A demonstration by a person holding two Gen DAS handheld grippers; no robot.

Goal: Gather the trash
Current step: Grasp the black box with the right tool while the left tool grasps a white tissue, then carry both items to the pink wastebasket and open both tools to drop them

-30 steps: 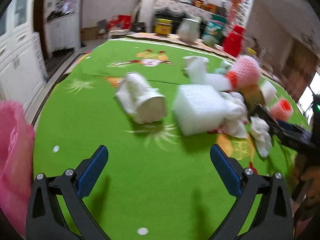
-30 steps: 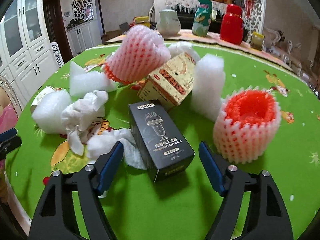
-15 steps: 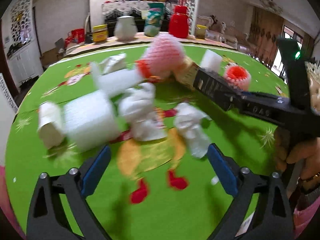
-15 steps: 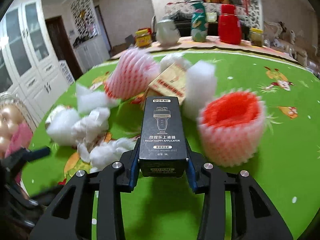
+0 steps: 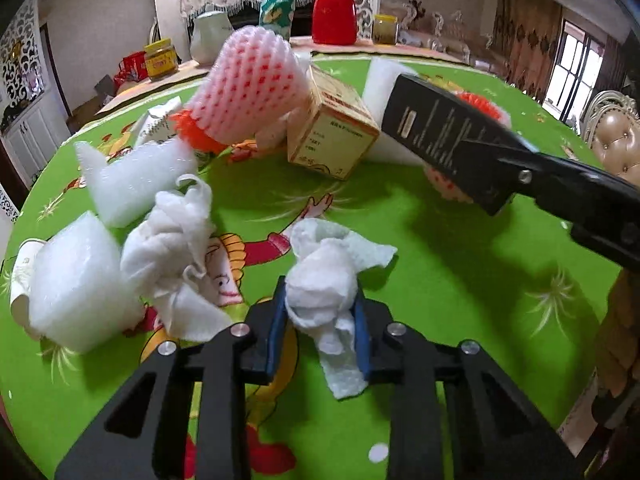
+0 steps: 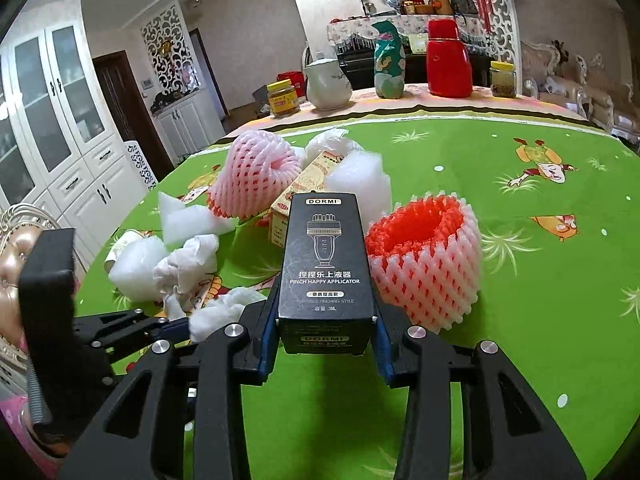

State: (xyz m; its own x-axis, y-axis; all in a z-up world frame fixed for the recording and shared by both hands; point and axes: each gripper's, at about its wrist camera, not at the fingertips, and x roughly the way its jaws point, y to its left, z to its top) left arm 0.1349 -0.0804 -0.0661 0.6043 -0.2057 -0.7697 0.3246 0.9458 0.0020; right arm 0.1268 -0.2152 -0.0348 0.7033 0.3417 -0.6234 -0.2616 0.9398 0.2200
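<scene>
since a second ago the left gripper [image 5: 320,316] has swung right and just clamped a crumpled tissue [image 5: 324,280] near the table's [image 5: 460,280] near edge, while the right gripper [image 6: 326,340] pinches the black box [image 6: 326,264] above open green cloth.

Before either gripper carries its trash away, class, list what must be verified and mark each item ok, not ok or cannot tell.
1. Left gripper shut on the crumpled tissue, having just closed: ok.
2. Right gripper shut on the black DORMI box: ok.
3. Box lifted off the green tablecloth: ok.
4. Tissue lifted off the tablecloth: cannot tell.
5. Trash bag in view: not ok.
</scene>
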